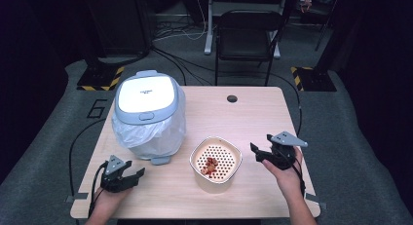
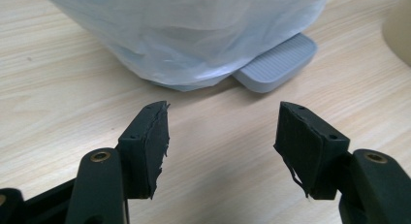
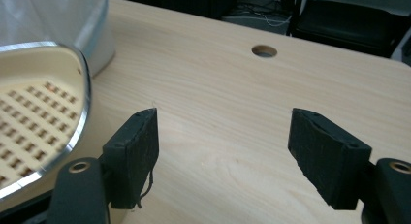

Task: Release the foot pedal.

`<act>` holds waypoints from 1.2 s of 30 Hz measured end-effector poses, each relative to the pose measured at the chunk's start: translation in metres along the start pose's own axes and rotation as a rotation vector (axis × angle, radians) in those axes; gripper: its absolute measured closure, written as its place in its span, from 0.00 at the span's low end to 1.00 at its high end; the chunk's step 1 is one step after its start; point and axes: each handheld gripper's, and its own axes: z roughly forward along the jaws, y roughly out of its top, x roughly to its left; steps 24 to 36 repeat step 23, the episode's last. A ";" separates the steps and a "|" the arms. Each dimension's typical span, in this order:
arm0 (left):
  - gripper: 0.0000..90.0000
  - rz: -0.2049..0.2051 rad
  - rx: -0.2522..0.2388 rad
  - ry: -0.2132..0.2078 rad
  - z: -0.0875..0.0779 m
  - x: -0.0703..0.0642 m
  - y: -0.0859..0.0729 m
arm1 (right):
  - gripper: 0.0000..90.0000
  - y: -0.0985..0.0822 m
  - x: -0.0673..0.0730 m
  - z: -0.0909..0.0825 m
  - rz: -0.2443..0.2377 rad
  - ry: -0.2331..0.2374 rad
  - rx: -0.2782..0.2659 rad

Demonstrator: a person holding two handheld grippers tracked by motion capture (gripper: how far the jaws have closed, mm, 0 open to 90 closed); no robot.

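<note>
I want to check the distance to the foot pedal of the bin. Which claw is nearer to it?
Left. The left claw is open just in front of the pedal; the right claw is across the strainer bowl.

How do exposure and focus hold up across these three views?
High view: bin lid nearly blown out white, room beyond the table very dark. Left gripper view: bag around the bin pale and washed out, pedal crisp. Right gripper view: strainer rim glints, table grain sharp, chair behind soft.
</note>
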 end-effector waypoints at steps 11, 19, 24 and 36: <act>0.39 -0.049 -0.020 0.032 0.001 0.018 -0.005 | 0.29 -0.050 -0.007 0.016 0.035 -0.037 0.068; 0.37 -0.035 -0.028 0.061 0.003 0.023 -0.007 | 0.29 -0.065 -0.010 0.024 0.039 -0.040 0.111; 0.37 -0.051 0.002 0.050 0.007 0.027 -0.008 | 0.27 -0.069 -0.012 0.028 0.045 -0.044 0.125; 0.37 -0.051 0.002 0.050 0.007 0.027 -0.008 | 0.27 -0.069 -0.012 0.028 0.045 -0.044 0.125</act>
